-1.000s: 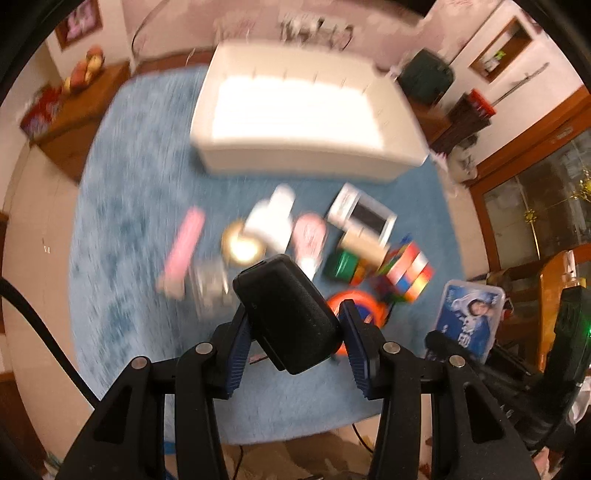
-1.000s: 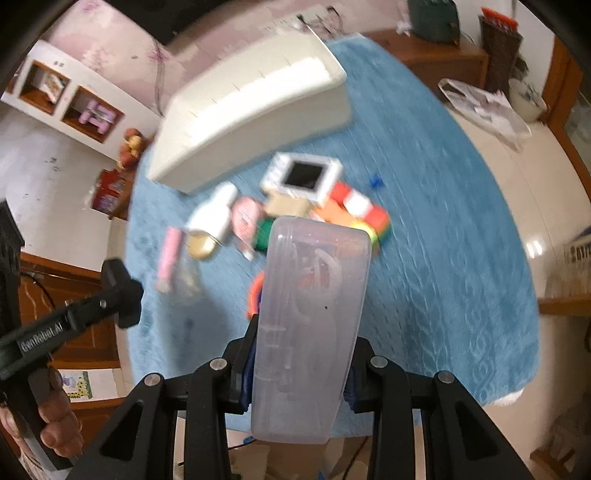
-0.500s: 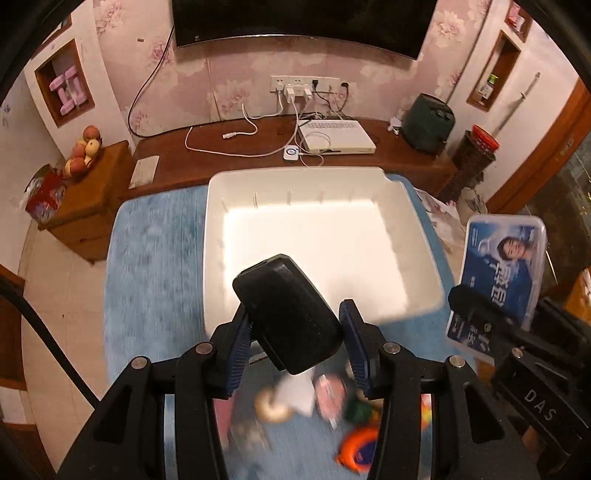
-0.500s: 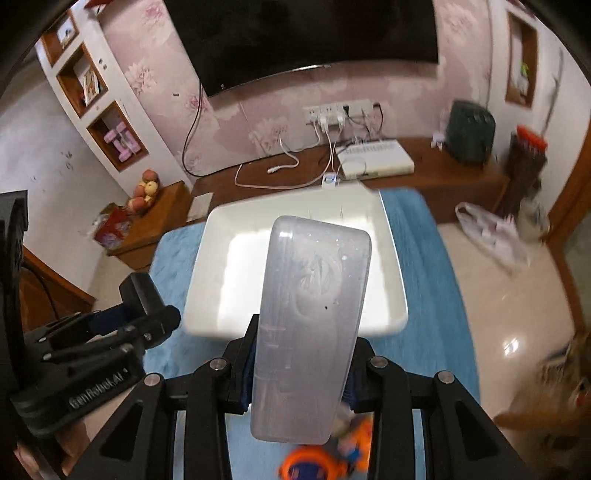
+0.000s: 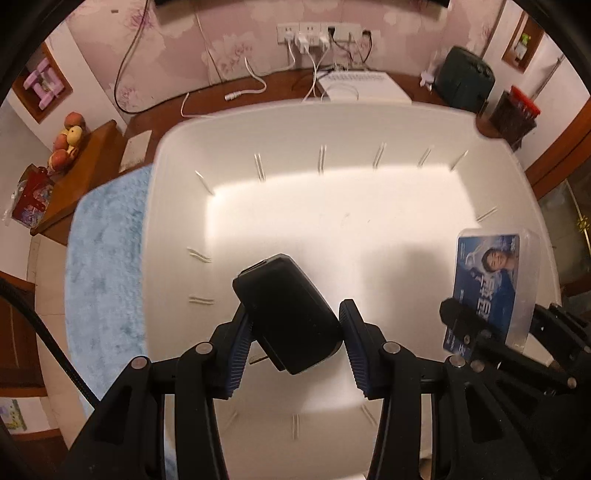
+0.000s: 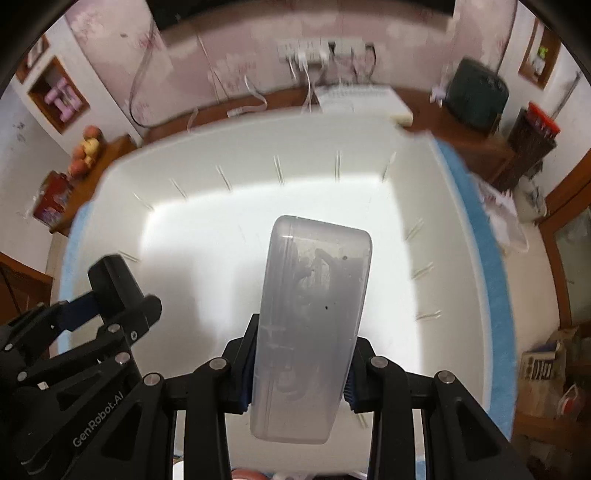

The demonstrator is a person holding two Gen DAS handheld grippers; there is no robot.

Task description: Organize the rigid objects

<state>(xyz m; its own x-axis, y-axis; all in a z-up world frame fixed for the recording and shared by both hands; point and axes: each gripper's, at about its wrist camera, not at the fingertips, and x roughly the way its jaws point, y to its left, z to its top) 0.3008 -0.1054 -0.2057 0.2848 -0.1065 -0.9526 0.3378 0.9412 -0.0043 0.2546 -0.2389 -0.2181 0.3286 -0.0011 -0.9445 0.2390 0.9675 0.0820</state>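
My left gripper (image 5: pixel 295 332) is shut on a black power adapter (image 5: pixel 286 312), whose metal prong sticks out at the lower left, and hangs over the inside of a large white bin (image 5: pixel 332 206). My right gripper (image 6: pixel 301 363) is shut on a clear plastic case (image 6: pixel 314 306) above the same white bin (image 6: pixel 221 229). In the left wrist view the clear plastic case (image 5: pixel 491 280) shows a blue printed card at the right. The left gripper with the black adapter (image 6: pixel 112 280) appears at the left of the right wrist view.
The bin sits on a blue rug (image 5: pixel 107 251). Behind it runs a wooden ledge with a white router (image 5: pixel 364 86), cables and a wall socket strip (image 5: pixel 321 31). A dark green appliance (image 5: pixel 465 75) stands at the far right, fruit (image 5: pixel 68 138) at the left.
Both grippers have swung from above the loose items on the rug to over the white bin and come lower, each still holding its object. The bin now fills both views.
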